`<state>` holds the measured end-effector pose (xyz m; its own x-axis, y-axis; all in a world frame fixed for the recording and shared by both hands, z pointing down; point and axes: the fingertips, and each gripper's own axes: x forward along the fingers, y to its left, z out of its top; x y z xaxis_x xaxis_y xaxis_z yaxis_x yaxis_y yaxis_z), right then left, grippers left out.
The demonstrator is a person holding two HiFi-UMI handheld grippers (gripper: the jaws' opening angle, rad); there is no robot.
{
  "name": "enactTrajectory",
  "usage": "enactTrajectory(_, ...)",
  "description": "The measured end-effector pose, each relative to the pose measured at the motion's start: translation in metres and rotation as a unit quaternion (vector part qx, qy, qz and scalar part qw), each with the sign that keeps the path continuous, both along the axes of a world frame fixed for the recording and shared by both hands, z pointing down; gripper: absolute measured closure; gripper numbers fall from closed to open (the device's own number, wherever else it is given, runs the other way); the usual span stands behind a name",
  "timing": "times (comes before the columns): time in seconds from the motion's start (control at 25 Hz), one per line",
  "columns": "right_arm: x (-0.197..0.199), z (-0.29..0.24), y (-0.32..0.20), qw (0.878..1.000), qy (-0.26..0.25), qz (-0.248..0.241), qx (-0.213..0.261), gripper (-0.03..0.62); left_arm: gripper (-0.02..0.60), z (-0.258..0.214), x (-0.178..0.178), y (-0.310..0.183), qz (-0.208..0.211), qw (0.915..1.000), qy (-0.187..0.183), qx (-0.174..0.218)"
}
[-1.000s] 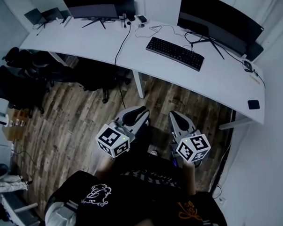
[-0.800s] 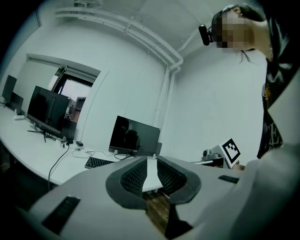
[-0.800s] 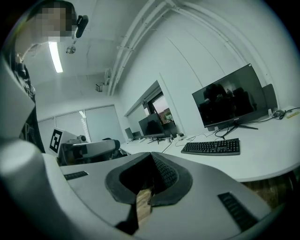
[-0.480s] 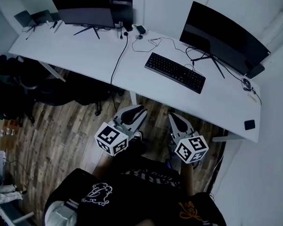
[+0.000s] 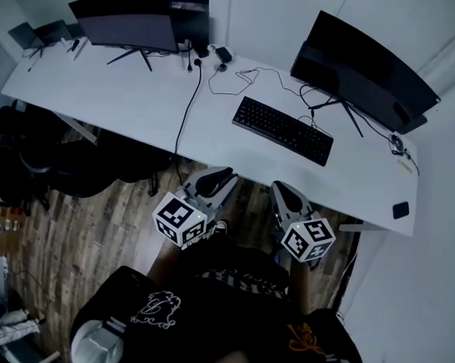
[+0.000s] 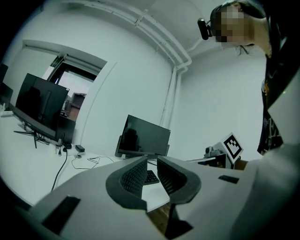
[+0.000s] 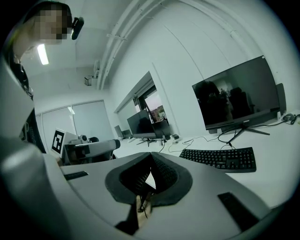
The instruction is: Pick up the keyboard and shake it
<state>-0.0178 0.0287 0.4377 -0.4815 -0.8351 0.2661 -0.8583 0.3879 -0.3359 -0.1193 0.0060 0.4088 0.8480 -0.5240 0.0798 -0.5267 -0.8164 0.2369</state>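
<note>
A: While the white desk [image 5: 126, 90] is being faced from the wooden floor [image 5: 75, 223], where is the worst trouble being expected?

B: At the right-hand monitor [image 5: 364, 66]. The keyboard [image 5: 282, 130] is lying askew on the desk just in front of that monitor's stand [image 5: 350, 120], so the screen is probably being put at risk by any lift swung backward.

A: And the keyboard itself?

B: It is being left untouched, well apart from both grippers. It is long, so a grip near one end only is likely being answered by tipping and a drop during shaking.

A: The cable [image 5: 304, 90]?

B: It is being trailed in loops behind the keyboard, toward the stand, where a snag is being risked.

A: The jaws?

B: The left gripper [image 6: 151, 174] is being held barely parted and empty. The right gripper [image 7: 149, 177] is being held pinched together on nothing. Neither gap is being judged wide enough, so the keyboard is being shoved rather than grasped unless wider openings are being made first.
</note>
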Motion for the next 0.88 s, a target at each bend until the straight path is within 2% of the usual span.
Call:
enactTrajectory(0.24,0.005,0.014,-0.012,1.000,-0.001,0.017,-0.021,0.585,0.503,0.014,0.006,-0.017,0.018,0.9996,-0.002,-0.020)
enactTrajectory(0.52,0.036,0.027,-0.024,0.998,-0.014,0.050,-0.038,0.585,0.503,0.032,0.030,-0.034,0.039,0.9983,-0.019,-0.038)
enactTrajectory(0.88,0.103,0.044,-0.073,0.996,-0.023,0.070,-0.053,0.585,0.503,0.049,0.059,-0.092,0.004,0.9978,-0.042,-0.050)
